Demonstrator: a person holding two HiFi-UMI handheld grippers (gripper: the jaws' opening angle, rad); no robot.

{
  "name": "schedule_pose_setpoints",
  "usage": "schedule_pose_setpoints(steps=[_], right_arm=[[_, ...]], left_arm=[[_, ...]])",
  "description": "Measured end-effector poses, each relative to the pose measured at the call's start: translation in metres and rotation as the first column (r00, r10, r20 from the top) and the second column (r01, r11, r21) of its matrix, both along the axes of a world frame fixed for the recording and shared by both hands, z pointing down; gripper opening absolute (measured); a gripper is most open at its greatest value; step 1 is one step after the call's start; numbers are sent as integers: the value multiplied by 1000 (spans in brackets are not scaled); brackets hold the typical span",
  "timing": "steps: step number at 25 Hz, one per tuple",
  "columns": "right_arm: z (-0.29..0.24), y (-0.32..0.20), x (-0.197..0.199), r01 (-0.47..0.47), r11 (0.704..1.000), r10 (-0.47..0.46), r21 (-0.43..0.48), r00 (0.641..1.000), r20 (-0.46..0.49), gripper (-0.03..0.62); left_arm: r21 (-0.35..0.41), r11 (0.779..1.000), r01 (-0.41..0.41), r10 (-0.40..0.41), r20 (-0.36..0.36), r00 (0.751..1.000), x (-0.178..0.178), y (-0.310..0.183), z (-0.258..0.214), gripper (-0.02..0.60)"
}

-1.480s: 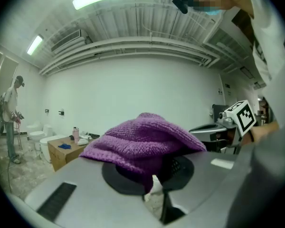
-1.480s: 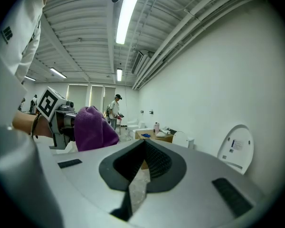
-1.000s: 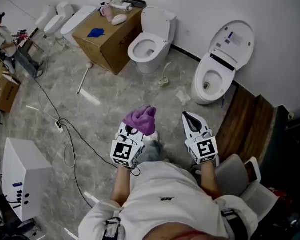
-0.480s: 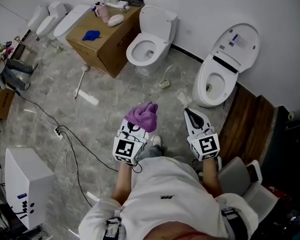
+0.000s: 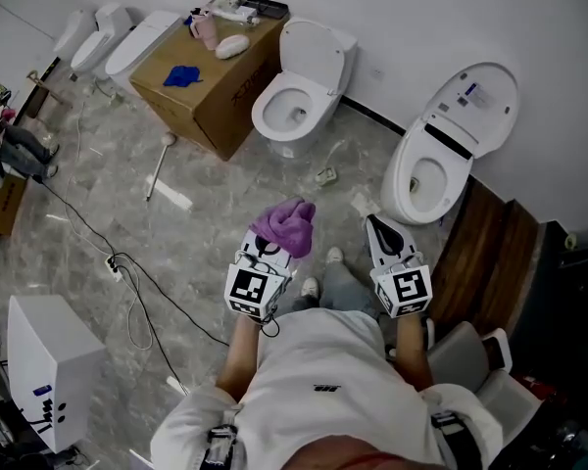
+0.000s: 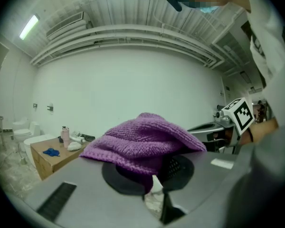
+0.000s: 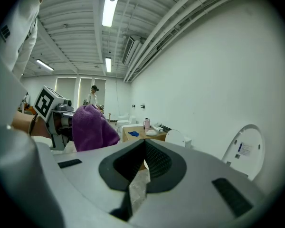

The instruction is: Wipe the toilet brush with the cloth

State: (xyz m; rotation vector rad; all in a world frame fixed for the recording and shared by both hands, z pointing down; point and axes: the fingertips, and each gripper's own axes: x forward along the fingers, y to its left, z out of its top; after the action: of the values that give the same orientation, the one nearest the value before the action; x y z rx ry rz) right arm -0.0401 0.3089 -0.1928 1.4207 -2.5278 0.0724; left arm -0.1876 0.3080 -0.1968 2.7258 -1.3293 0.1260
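Jaws: left gripper [image 5: 271, 250] pinching purple cloth [image 5: 285, 225]; right gripper [image 5: 378, 229] pressed together, empty.

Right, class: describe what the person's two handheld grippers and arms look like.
The left gripper and right gripper match: pale tapering shells with black padded jaws. Each carries a white cube printed with black square markers. A thin black cable loops by the left one's cube. The person wears a white top, sleeves ending above the forearms.
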Motion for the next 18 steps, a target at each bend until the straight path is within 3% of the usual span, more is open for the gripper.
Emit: schedule_pose_setpoints(steps=[9,18], right_arm=[[8,-58,-8,31,999,-31,-12,999,-21,-5],[31,-152,4,33,998,-34,-53,999,-10,-5]], left_arm=[[-15,1000,18,-18,-9,1000,-5,-54,12,48],[-36,999,16,-16,0,1000,5,-146,38,48]])
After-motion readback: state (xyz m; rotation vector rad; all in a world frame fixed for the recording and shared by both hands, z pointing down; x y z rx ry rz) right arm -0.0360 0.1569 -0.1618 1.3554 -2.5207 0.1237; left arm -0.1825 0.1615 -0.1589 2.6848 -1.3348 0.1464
